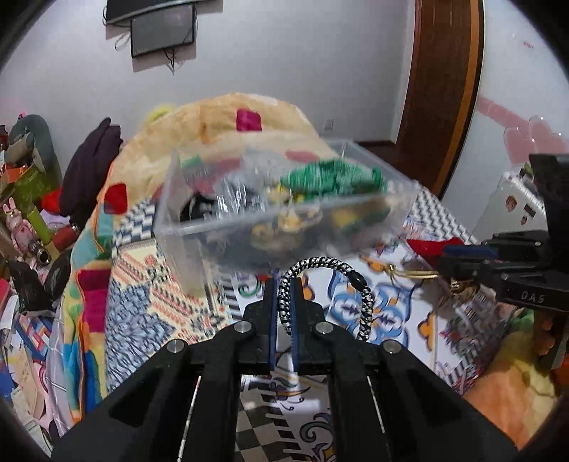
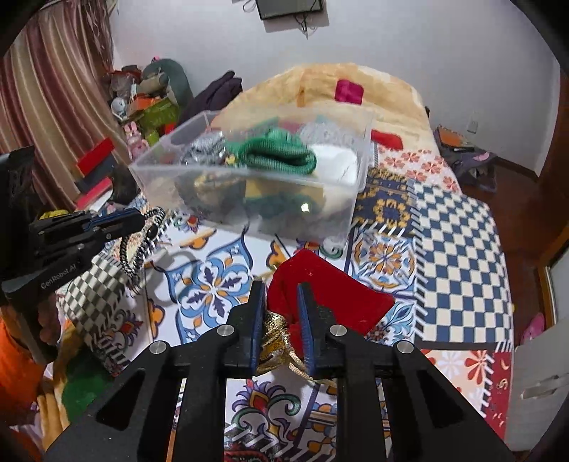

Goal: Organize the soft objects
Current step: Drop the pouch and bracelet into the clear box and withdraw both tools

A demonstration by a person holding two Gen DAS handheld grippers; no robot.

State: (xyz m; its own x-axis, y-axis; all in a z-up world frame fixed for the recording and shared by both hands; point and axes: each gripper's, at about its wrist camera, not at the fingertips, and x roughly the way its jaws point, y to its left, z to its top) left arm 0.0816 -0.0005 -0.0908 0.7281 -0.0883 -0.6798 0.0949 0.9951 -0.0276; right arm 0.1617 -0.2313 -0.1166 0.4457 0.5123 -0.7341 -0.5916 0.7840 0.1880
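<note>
The left claw (image 1: pixel 283 302) pinches a braided cord (image 1: pixel 327 280) thinly and the right claw (image 2: pixel 281 320) clamps a red pouch (image 2: pixel 327 288), so either could slip before reaching the clear bin (image 2: pixel 249 177) at frame centre.

White walls (image 2: pixel 409 42); wall-mounted screen (image 1: pixel 161 30); brown wooden door (image 1: pixel 441 89); striped curtain (image 2: pixel 53 99); bed (image 2: pixel 458 227) under patterned quilt; wooden floor (image 2: pixel 512 188).

White lettering reads "GenRobot.AI" on the black body of the left gripper (image 2: pixel 140 220) and "DAS" (perhaps only part of a word) on the right gripper (image 1: pixel 448 263).
</note>
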